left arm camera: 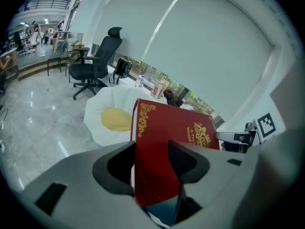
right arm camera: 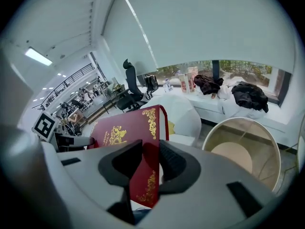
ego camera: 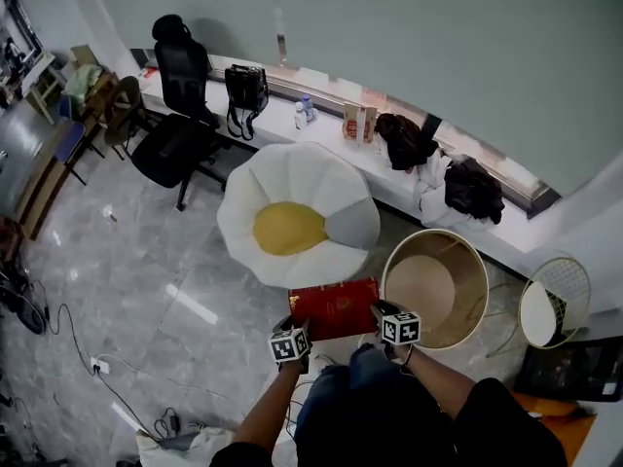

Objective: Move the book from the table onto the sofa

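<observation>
A red book with gold ornaments hangs in the air in front of me, held at both short ends. My left gripper is shut on its left end, and in the left gripper view the book stands between the dark pads of that gripper. At the other end my right gripper is shut on it; the right gripper view shows the cover pinched in that gripper. Just beyond the book sits the white petal-shaped sofa with a yellow cushion.
A round tan table with a white rim stands right of the sofa, with a smaller wire-frame one further right. A black office chair is at the far left. Bags and bottles line the window ledge. Cables lie on the floor.
</observation>
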A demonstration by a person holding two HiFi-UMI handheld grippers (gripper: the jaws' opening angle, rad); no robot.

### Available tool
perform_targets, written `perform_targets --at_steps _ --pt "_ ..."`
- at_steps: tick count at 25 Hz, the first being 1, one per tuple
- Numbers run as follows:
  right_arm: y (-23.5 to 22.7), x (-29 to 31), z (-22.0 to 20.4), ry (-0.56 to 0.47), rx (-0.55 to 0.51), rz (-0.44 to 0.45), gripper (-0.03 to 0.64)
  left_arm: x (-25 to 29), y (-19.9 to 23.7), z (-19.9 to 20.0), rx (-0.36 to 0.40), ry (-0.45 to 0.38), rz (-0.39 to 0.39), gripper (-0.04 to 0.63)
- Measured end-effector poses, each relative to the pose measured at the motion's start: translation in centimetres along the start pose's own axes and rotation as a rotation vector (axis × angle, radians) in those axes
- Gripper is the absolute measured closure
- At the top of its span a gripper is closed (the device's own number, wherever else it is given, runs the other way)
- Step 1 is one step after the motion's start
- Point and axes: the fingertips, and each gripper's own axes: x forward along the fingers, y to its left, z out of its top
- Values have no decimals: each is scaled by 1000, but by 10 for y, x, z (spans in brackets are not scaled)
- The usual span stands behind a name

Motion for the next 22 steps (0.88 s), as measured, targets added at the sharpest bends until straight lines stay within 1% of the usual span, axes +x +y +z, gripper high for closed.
perform_targets --at_steps 5,10,13,17,20,22 --pt "31 30 33 -17 -19 55 502 -12 33 21 -68 -24 30 368" --pt "44 69 64 -13 -16 87 502 -4 60 62 -61 -22 73 368" --pt "38 93 80 -11 14 97 502 15 70 88 -47 -4 74 368" --pt "21 126 114 -11 91 106 508 47 76 130 -36 24 73 368" --pt "2 150 143 -11 134 108 512 79 79 151 -48 53 74 368" --pt "-10 167 160 -3 132 118 514 100 82 166 -68 57 74 368"
